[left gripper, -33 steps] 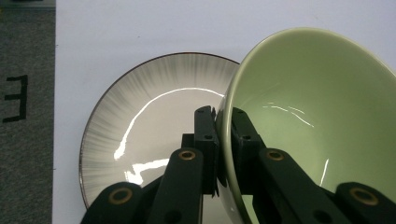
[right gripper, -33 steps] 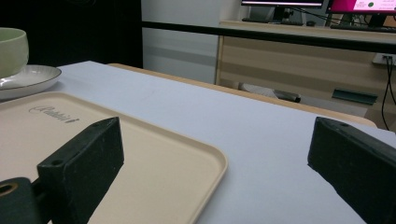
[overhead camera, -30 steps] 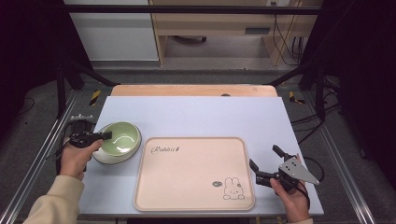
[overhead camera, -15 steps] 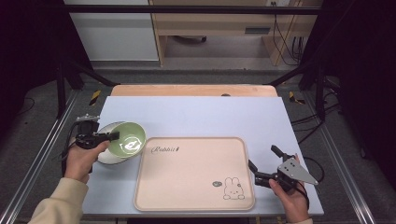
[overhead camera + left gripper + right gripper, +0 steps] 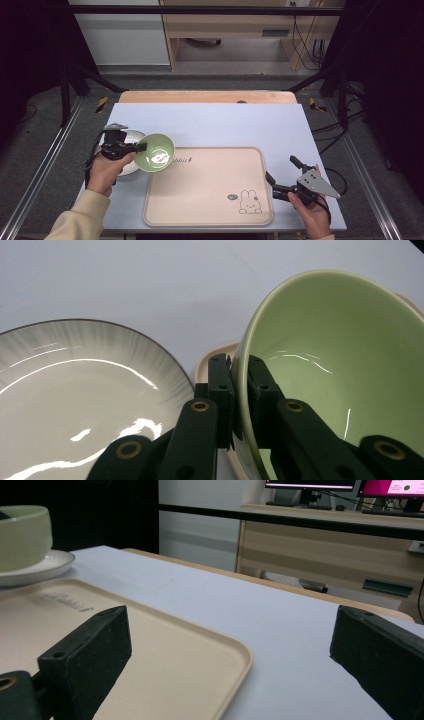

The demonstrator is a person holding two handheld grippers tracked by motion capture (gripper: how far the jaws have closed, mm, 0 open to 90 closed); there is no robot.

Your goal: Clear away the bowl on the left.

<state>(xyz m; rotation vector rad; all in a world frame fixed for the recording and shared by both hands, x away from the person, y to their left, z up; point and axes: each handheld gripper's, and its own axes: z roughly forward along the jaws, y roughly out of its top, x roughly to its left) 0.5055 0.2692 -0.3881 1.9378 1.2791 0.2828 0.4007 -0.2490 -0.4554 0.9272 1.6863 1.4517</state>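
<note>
A pale green bowl [image 5: 156, 153] hangs just above the table, over the left edge of the beige tray [image 5: 210, 200], and my left gripper [image 5: 141, 147] is shut on its rim. The left gripper view has the rim pinched between the two jaws, with the bowl [image 5: 340, 370] to the right and a white plate [image 5: 75, 405] to the left. That white plate [image 5: 127, 137] lies on the table behind the left hand. At the tray's right edge my right gripper [image 5: 282, 176] stands open with nothing between its fingers. Its own view looks across the tray [image 5: 165, 645] to the bowl [image 5: 22, 535] and plate [image 5: 40, 567].
The tray carries a small rabbit drawing [image 5: 248, 202] near its front right corner. The table is pale blue [image 5: 225, 122] with a wooden strip along its far edge. Metal frame rails run along both sides, and a wooden desk stands beyond the table.
The left gripper lifted the green bowl off the white plate and carried it right, toward the tray. The right gripper stayed where it was, open.
</note>
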